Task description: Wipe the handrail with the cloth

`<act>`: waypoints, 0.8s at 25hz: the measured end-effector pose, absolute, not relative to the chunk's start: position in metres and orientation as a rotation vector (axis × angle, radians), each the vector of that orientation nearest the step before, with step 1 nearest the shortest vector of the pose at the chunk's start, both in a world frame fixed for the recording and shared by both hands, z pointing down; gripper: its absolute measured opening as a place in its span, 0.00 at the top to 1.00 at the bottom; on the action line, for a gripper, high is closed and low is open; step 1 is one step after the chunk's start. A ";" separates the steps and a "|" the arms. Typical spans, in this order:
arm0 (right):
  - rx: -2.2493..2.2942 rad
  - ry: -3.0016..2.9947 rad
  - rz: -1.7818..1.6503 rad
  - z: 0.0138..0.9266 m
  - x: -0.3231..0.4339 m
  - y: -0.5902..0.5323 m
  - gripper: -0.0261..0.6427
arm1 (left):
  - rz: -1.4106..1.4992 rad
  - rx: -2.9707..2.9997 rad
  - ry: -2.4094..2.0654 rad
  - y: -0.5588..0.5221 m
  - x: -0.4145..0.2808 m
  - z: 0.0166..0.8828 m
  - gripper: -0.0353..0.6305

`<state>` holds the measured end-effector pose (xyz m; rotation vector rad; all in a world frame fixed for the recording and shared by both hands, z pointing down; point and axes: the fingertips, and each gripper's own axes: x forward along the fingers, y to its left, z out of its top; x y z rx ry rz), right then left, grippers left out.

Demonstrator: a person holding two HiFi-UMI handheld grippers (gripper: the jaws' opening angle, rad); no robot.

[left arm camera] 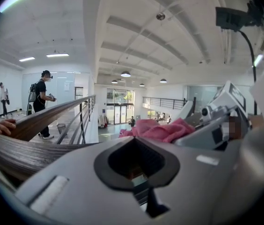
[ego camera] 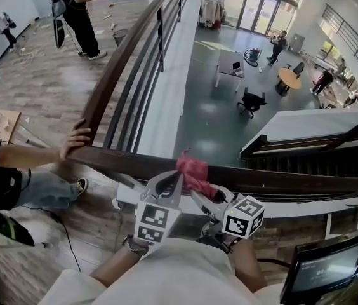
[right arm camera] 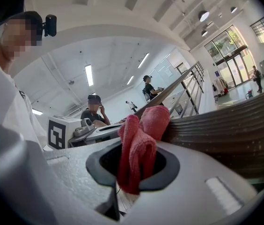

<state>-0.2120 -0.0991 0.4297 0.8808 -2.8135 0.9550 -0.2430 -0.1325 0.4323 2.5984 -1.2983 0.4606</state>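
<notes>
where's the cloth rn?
Head view, bottom centre: the cloth lies against the handrail, clamped in the right gripper, with the left gripper just to its left.

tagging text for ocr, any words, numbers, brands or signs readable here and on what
No readable words, numbers, brands or signs in any view.
Left marker cube and right marker cube: black-and-white square patterns only, no letters or digits.
Monitor: screen too dark and blurred to read.
</notes>
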 end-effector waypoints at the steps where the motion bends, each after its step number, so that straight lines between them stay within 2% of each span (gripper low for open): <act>1: 0.879 -2.810 0.957 0.430 -0.213 -0.100 0.87 | 0.455 2.589 -1.313 -0.133 -0.244 0.432 0.94; 20: 0.862 -2.802 0.963 0.435 -0.201 -0.097 0.87 | 0.426 2.571 -1.358 -0.131 -0.232 0.438 0.94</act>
